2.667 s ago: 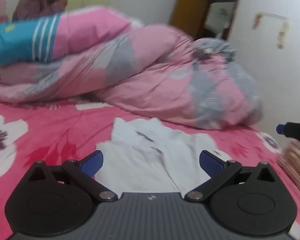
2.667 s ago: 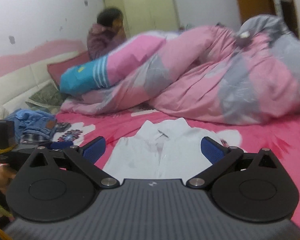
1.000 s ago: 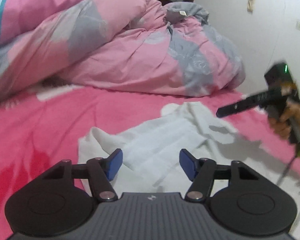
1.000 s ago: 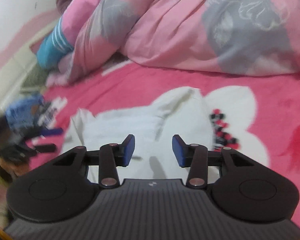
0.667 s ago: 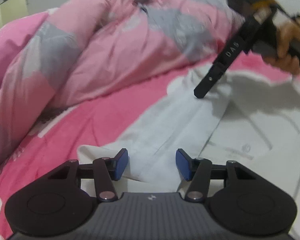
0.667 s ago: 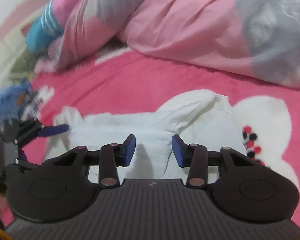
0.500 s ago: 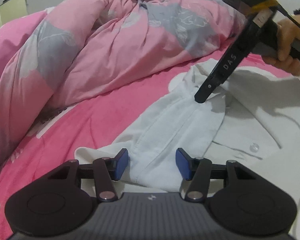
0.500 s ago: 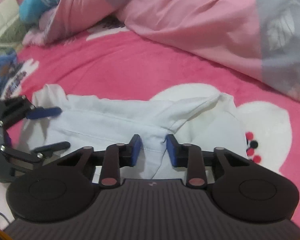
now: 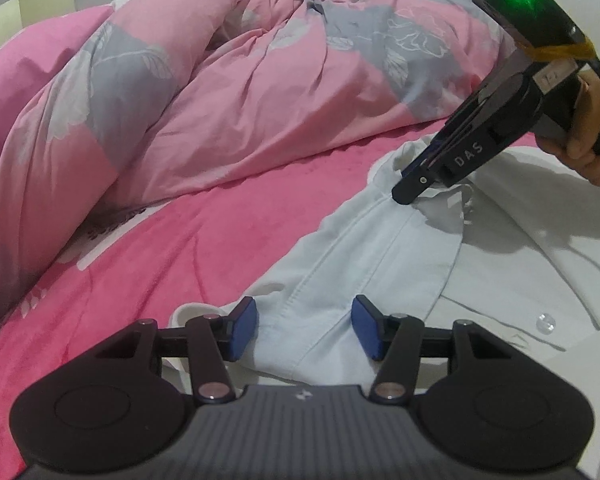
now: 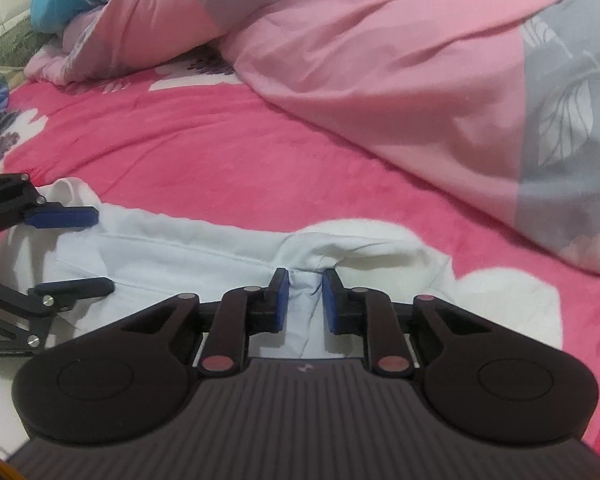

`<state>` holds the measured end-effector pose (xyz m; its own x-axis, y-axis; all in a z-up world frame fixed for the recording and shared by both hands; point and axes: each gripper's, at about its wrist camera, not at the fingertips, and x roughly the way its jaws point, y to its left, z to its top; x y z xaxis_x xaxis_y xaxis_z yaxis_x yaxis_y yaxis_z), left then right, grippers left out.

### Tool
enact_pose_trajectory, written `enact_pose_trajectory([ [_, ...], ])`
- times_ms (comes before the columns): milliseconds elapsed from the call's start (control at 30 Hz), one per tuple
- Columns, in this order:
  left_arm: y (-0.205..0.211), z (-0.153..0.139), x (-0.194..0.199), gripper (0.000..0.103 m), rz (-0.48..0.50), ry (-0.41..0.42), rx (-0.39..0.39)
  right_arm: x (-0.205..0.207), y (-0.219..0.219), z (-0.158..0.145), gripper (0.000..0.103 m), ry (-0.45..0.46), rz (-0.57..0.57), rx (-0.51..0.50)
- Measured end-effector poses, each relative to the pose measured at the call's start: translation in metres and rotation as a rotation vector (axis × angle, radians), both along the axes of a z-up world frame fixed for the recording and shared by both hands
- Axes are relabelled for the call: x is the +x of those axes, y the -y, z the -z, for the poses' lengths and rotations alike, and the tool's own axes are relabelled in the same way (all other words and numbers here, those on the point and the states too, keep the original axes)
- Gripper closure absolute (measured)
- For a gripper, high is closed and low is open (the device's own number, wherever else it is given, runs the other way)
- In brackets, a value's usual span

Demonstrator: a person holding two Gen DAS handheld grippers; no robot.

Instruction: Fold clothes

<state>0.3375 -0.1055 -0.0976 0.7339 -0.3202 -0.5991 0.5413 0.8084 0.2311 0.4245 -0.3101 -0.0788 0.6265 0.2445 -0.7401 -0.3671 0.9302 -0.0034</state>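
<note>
shirt [image 9: 400, 248] flat on pink bed [image 9: 220, 232] | left gripper [image 9: 305, 330] tilted down, jaws spread around hem | right gripper [image 10: 303, 300] tilted down, jaws closing on collar fold

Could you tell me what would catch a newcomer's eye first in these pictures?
Probably the rumpled pink and grey duvet heaped across the far side of the bright pink bed sheet. Next, the white shirt lying flat in front, with the right gripper closing on fabric near its collar and the left gripper astride its edge.
</note>
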Motion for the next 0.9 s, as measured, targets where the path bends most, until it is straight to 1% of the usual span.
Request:
enact_pose_trajectory([
  [33,-0.002,-0.002,-0.001,0.047,-0.001,0.001,-0.003,-0.001,0.0,-0.002,0.079,0.01,0.004,-0.016],
  [133,-0.006,-0.01,-0.004,0.047,-0.002,0.006,-0.013,-0.006,0.0,-0.009,0.077,0.035,0.024,-0.065],
  [233,-0.01,-0.017,-0.011,0.046,0.023,0.012,-0.019,-0.027,0.01,-0.033,0.077,0.071,-0.002,-0.002],
  [300,-0.006,-0.014,-0.009,0.046,0.02,-0.022,0.01,-0.039,0.013,-0.04,0.08,0.055,-0.043,0.053],
  [367,-0.001,-0.006,-0.005,0.045,-0.005,-0.055,0.035,-0.041,0.01,-0.028,0.082,-0.004,-0.074,0.061],
  [400,0.0,-0.007,-0.004,0.045,-0.021,-0.064,0.025,-0.038,0.008,-0.017,0.082,-0.043,-0.064,0.043],
  [433,-0.002,-0.012,-0.003,0.045,-0.04,-0.073,0.009,-0.034,0.006,-0.003,0.082,-0.084,-0.043,0.019],
  [467,-0.005,-0.021,-0.003,0.045,-0.068,-0.083,-0.012,-0.034,0.007,-0.004,0.082,-0.091,-0.02,0.024],
  [500,-0.01,-0.033,-0.006,0.045,-0.095,-0.087,-0.041,-0.036,0.01,-0.01,0.082,-0.086,0.004,0.041],
  [533,-0.018,-0.047,-0.013,0.043,-0.111,-0.084,-0.07,-0.038,0.012,-0.017,0.082,-0.081,0.028,0.058],
  [567,-0.026,-0.062,-0.022,0.038,-0.122,-0.078,-0.097,-0.046,0.018,-0.031,0.082,-0.058,0.049,0.099],
  [633,-0.041,-0.093,-0.043,0.032,-0.145,-0.061,-0.145,-0.077,0.032,-0.07,0.082,0.002,0.052,0.197],
  [700,-0.054,-0.121,-0.076,0.026,-0.167,-0.042,-0.192,-0.121,0.043,-0.109,0.08,0.067,0.054,0.241],
  [733,-0.06,-0.134,-0.093,0.022,-0.179,-0.033,-0.216,-0.147,0.048,-0.125,0.078,0.097,0.052,0.261],
  [767,-0.065,-0.144,-0.112,0.018,-0.186,-0.042,-0.247,-0.175,0.053,-0.14,0.075,0.127,0.05,0.281],
  [800,-0.069,-0.152,-0.131,0.016,-0.19,-0.059,-0.281,-0.204,0.057,-0.152,0.067,0.15,0.047,0.311],
  [833,-0.071,-0.156,-0.15,0.015,-0.188,-0.078,-0.315,-0.229,0.06,-0.159,0.054,0.164,0.048,0.34],
  [900,-0.073,-0.155,-0.189,0.013,-0.174,-0.123,-0.383,-0.281,0.065,-0.162,0.042,0.184,0.059,0.394],
])
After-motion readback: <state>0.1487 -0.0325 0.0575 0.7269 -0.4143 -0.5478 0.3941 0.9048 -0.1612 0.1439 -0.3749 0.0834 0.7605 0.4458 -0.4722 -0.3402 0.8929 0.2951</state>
